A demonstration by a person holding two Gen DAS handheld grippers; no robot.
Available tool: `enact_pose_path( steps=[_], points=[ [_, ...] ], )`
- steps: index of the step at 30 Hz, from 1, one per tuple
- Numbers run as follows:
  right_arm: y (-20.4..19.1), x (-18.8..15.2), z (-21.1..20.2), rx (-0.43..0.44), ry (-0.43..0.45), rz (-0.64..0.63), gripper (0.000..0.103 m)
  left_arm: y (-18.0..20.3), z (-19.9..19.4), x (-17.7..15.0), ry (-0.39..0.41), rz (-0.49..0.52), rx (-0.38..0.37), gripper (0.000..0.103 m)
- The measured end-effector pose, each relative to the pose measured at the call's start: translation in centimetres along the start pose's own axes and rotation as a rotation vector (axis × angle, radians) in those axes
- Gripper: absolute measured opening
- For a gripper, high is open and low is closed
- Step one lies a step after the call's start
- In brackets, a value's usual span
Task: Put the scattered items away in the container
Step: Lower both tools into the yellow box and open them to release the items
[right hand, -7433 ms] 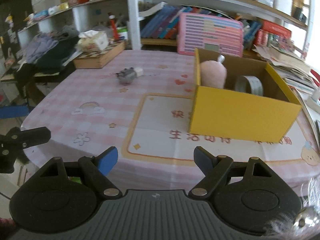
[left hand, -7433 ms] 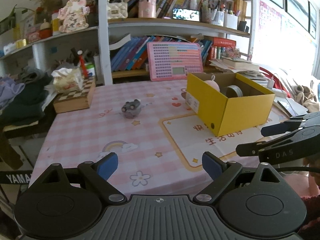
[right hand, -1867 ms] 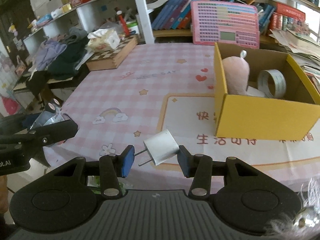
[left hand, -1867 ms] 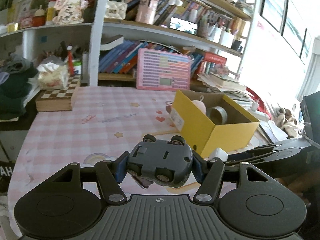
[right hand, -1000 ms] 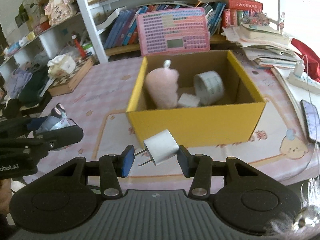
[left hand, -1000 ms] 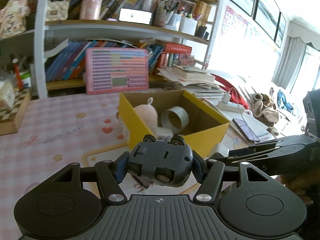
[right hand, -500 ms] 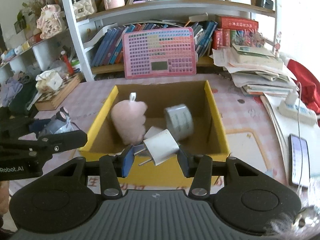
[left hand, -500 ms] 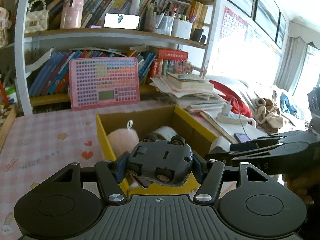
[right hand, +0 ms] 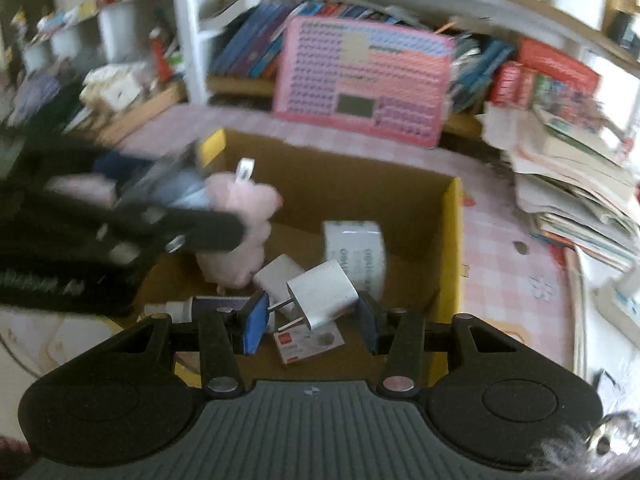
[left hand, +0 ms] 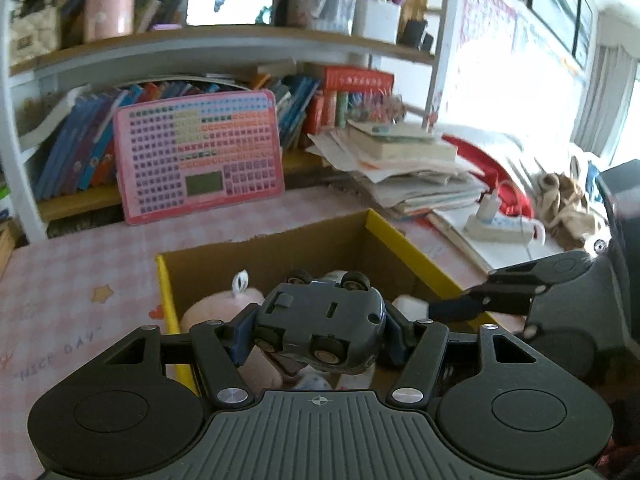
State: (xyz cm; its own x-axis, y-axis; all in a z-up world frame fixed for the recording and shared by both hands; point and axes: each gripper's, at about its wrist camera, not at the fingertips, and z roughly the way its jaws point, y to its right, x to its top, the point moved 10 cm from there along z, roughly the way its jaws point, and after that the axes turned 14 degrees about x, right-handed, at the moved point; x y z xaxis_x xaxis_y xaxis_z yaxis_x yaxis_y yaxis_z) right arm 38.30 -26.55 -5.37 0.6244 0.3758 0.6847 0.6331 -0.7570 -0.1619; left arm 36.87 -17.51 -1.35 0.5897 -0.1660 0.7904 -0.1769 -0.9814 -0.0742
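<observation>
1. You are carrying both loads over the yellow box [right hand: 450, 248]: your left gripper [left hand: 316, 334] is clamping the toy car [left hand: 320, 326], your right gripper [right hand: 310, 320] the white charger [right hand: 324, 294].
2. Next, you are likely lowering slightly and letting go.
3. The car is lying wheels-up, long axis spanning the jaws; the charger's prongs are pointing left.

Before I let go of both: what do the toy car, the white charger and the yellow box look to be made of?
Toy car: hard moulded plastic by the look, dull grey underside, small wheels; metal can't be ruled out.
Charger: smooth white plastic shell, two metal prongs.
Box: cardboard, yellow outside, raw brown inside, with thin cut edges.
</observation>
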Motion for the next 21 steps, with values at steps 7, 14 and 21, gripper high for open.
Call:
enact_pose_path(
  steps=[7,14,21],
  points=[
    [0.6,-0.7,3.8,0.047,-0.113,-0.044,0.045,0.5,5.2,0.6,-0.106,0.045,0.005,0.062],
    [1.0,-1.0,5.3,0.081,-0.17,-0.053,0.045,1.3,8.0,-0.7,-0.171,0.104,0.016,0.062],
    [0.9,-1.2,5.5,0.091,-0.183,-0.05,0.045,1.9,8.7,-1.4,-0.185,0.124,0.02,0.063]
  ],
)
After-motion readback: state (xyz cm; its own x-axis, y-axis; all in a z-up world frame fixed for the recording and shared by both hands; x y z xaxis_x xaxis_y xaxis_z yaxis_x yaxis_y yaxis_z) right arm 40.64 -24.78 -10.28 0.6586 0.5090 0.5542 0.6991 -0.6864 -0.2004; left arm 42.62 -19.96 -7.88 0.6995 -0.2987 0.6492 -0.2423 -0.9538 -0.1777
